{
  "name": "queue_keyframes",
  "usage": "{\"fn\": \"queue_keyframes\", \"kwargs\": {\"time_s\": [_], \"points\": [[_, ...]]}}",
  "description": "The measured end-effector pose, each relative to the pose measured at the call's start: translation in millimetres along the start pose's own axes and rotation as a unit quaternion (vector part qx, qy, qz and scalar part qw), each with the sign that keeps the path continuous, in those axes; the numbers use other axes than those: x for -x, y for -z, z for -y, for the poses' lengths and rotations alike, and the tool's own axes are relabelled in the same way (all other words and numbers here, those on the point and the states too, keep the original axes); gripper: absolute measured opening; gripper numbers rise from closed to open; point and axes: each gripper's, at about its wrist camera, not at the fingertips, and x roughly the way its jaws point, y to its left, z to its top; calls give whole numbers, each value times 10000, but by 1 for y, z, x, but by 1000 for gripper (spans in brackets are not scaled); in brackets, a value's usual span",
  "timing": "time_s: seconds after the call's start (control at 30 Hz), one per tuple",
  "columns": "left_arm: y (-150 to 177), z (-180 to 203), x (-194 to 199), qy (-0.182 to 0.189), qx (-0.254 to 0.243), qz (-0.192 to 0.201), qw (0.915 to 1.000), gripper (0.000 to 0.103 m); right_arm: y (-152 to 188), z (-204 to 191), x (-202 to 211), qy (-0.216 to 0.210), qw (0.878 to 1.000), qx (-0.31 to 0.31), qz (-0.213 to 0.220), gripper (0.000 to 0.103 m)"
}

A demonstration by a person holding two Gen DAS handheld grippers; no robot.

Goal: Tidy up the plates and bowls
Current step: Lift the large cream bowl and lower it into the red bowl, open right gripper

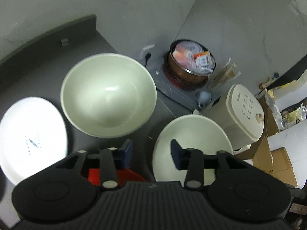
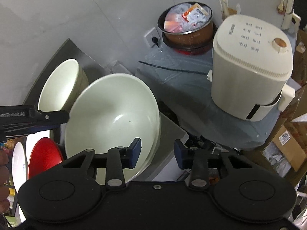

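Observation:
In the left wrist view a large pale green bowl (image 1: pixel 108 95) stands on the dark counter (image 1: pixel 38 57), a second pale bowl (image 1: pixel 191 140) to its right, a white printed plate (image 1: pixel 30 138) to its left. A red dish (image 1: pixel 122 174) lies under my left gripper (image 1: pixel 151 150), which is open and empty above them. In the right wrist view my right gripper (image 2: pixel 157 150) is open over the near rim of a pale bowl (image 2: pixel 113 118). Another pale bowl (image 2: pixel 59 82) stands behind, a red dish (image 2: pixel 45 155) and white plate (image 2: pixel 18 163) to the left. The left gripper's side (image 2: pixel 32 117) enters there.
A cream rice cooker (image 2: pixel 253 65) and a brown pot (image 2: pixel 188 25) stuffed with plastic bags stand on a grey covered unit to the right. Cardboard boxes (image 1: pixel 276 163) lie at far right. A wall socket (image 2: pixel 152 37) sits on the grey wall behind.

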Motion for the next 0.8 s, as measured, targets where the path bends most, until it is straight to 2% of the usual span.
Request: {"fn": "queue_keyframes", "kwargs": {"time_s": [0.2, 0.33, 0.4, 0.6, 0.8], "points": [[-1, 3, -28, 59, 56, -413, 9991, 28, -2, 4, -10, -39, 9999, 0, -104, 31], [1, 6, -44, -96, 61, -546, 9984, 20, -4, 2, -14, -161, 9998, 65, -108, 17], [2, 7, -50, -37, 99, -604, 9981, 16, -4, -2, -13, -110, 9998, 137, -77, 16], [2, 6, -57, -92, 163, -641, 9978, 12, -3, -6, -6, -37, 9997, 238, 85, 15], [1, 9, -37, 21, 152, -384, 9991, 12, -9, -16, 20, -123, 9982, 432, 389, 15]]}}
